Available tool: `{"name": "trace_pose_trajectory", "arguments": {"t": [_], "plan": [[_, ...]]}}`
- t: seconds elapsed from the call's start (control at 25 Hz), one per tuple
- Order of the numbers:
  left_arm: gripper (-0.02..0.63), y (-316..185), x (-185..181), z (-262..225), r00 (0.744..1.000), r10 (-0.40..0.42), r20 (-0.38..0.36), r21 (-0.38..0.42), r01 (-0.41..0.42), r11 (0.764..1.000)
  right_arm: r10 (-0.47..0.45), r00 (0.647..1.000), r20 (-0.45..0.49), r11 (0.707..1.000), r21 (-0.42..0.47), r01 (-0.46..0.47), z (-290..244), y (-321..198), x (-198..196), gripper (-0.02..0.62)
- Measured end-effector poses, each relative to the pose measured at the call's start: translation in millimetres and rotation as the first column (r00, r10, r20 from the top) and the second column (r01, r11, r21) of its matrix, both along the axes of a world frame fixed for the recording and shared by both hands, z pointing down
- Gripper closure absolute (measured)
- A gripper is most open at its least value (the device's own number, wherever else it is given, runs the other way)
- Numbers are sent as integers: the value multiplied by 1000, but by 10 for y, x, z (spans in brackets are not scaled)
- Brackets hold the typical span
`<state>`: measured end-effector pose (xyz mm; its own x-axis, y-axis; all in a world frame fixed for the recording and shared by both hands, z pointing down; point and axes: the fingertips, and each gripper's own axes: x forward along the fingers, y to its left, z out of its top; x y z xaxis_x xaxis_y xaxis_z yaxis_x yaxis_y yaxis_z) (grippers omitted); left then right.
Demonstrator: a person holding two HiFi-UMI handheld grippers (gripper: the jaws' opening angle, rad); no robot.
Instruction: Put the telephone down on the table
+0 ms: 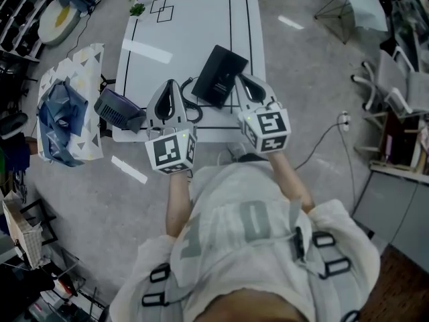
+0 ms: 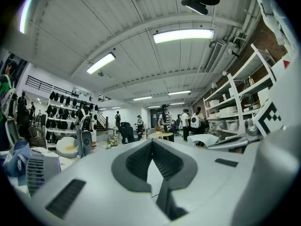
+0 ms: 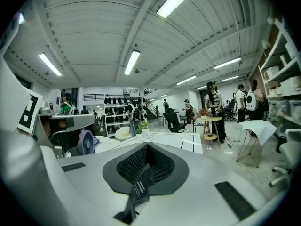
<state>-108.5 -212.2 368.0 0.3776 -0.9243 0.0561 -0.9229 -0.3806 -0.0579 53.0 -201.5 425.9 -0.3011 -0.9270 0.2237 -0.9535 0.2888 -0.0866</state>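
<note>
Right gripper view: ribbed tongs tight on flat black telephone

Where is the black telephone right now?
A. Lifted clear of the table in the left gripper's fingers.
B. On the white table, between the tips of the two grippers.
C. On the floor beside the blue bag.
B: in the head view the black telephone lies on the white table, with the left gripper to its left and the right gripper at its right edge.
</note>
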Motion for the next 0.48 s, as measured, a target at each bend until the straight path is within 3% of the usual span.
{"name": "trace_pose_trajectory", "arguments": {"t": [0.48], "plan": [[600,7,68,48,1000,18,-1,-12,-18,1000,2,1000,9,1000,28,-2,-63,-43,-3,588]]}}
